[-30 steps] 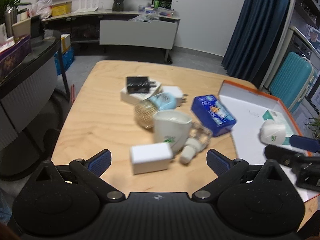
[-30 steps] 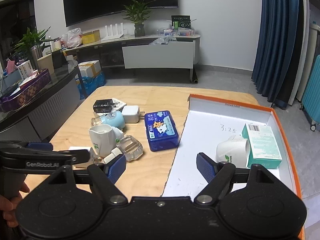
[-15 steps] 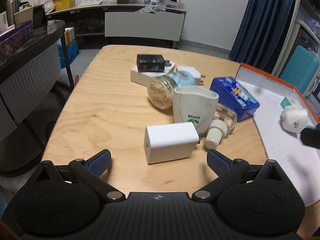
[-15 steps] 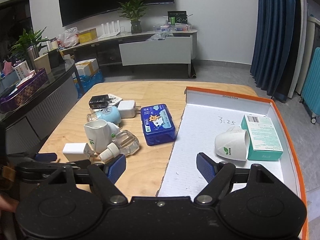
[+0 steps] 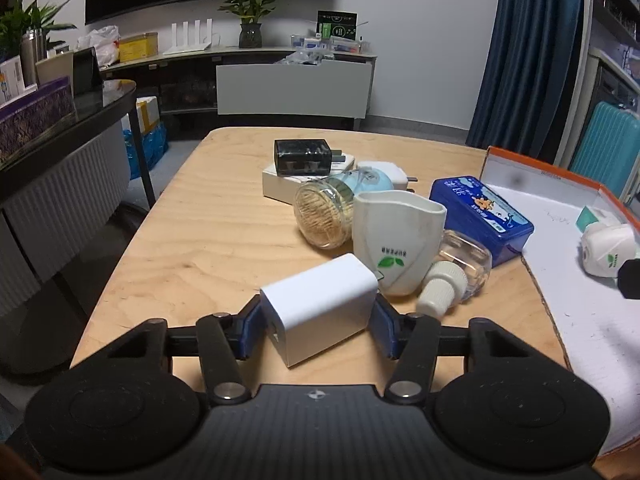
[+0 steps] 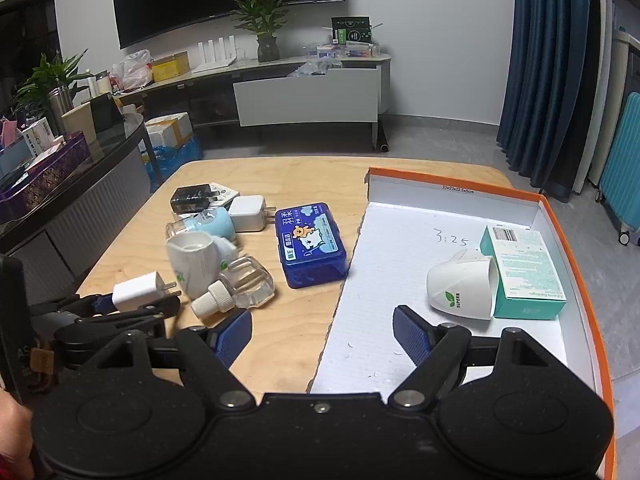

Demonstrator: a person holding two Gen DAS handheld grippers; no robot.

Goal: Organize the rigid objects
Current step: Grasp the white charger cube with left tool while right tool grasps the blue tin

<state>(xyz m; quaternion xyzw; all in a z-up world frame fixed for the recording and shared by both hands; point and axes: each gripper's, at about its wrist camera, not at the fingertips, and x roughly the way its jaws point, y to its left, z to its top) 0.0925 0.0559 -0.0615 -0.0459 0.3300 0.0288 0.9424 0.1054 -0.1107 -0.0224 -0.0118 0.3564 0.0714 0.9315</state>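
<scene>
My left gripper (image 5: 318,328) is shut on a white charger block (image 5: 322,307) at the near edge of the wooden table (image 5: 208,240); it also shows in the right wrist view (image 6: 136,291). Right behind it stand a white diffuser shell (image 5: 394,240), a clear refill bottle (image 5: 460,270), a toothpick jar (image 5: 324,214) and a blue tin (image 5: 480,216). My right gripper (image 6: 322,330) is open and empty, over the seam between the table and the orange-rimmed box (image 6: 576,248).
In the box lie a second white diffuser (image 6: 460,284) and a teal carton (image 6: 524,272). A black charger (image 5: 303,156) on a white box and a white plug (image 6: 249,213) lie at the back of the pile. A dark counter (image 5: 60,152) stands at the left.
My left gripper moved forward and closed its jaws on the white charger block, which is now turned at an angle. My right gripper shifted slightly and stays open.
</scene>
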